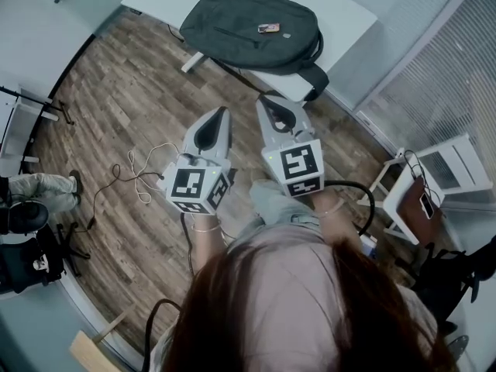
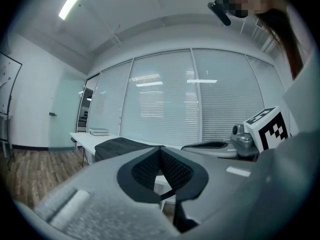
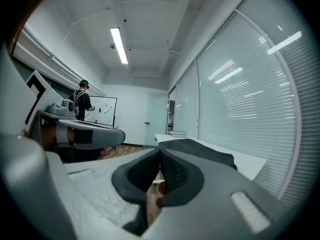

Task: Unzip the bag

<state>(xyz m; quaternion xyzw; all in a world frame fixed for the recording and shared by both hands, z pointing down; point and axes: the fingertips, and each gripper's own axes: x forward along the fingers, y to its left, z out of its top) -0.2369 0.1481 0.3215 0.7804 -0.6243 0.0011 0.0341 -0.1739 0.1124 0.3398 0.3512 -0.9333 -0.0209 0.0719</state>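
Fingers (image 2: 172, 171) together, empty, on left gripper (image 1: 225, 113) and right gripper (image 1: 265, 103), well short of the bag (image 1: 252, 25) upper centre; arriving closed, they'd shove it across the counter (image 1: 341, 14).

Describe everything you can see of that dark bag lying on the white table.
The bag is a dark grey backpack of soft-looking fabric, lying flat on the white table. A zip line runs across its upper face and looks closed; a small patch sits near the middle. A carry loop shows at its far end, and its straps spill over the table's near edge. Only the table touches it; the left tongs and right tongs, both shut, are short of it.
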